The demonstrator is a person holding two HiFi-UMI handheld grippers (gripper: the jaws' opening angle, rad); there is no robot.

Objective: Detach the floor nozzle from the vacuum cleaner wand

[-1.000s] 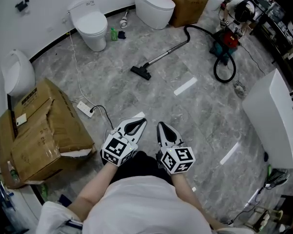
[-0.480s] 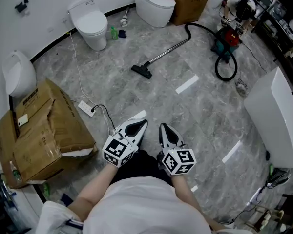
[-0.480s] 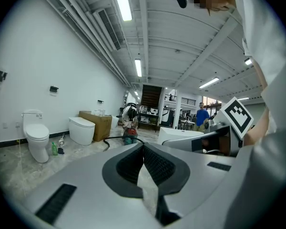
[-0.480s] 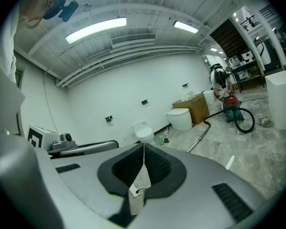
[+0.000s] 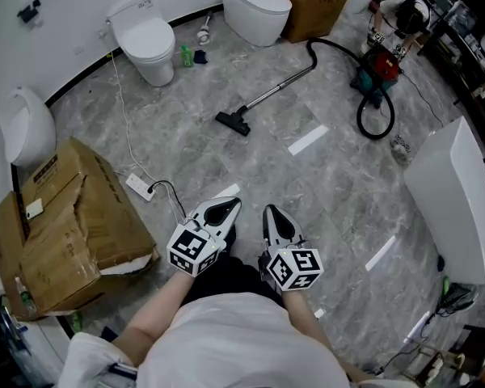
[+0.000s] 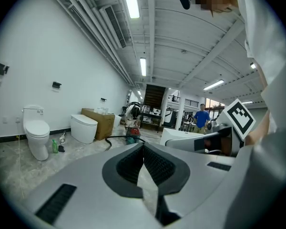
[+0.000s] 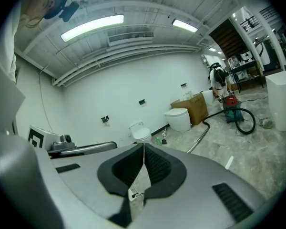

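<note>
The black floor nozzle (image 5: 234, 120) lies on the grey marble floor, joined to the metal wand (image 5: 276, 87) that runs up-right to a black hose (image 5: 364, 95) and the red-and-teal vacuum cleaner (image 5: 380, 69). The wand (image 7: 198, 139) also shows in the right gripper view. My left gripper (image 5: 231, 203) and right gripper (image 5: 267, 210) are held side by side close to my body, well short of the nozzle. Both are shut with nothing between the jaws, as the left gripper (image 6: 143, 146) and right gripper (image 7: 143, 145) views show.
A torn cardboard box (image 5: 61, 221) sits at the left, with a power strip (image 5: 139, 187) and cable beside it. Two toilets (image 5: 145, 39) (image 5: 256, 8) stand by the far wall. A white cabinet (image 5: 453, 196) is at the right. White tape strips (image 5: 307, 141) mark the floor.
The whole view has shifted slightly: the nozzle and box sit a little lower-left in the head view. Both grippers stay shut, side by side.
</note>
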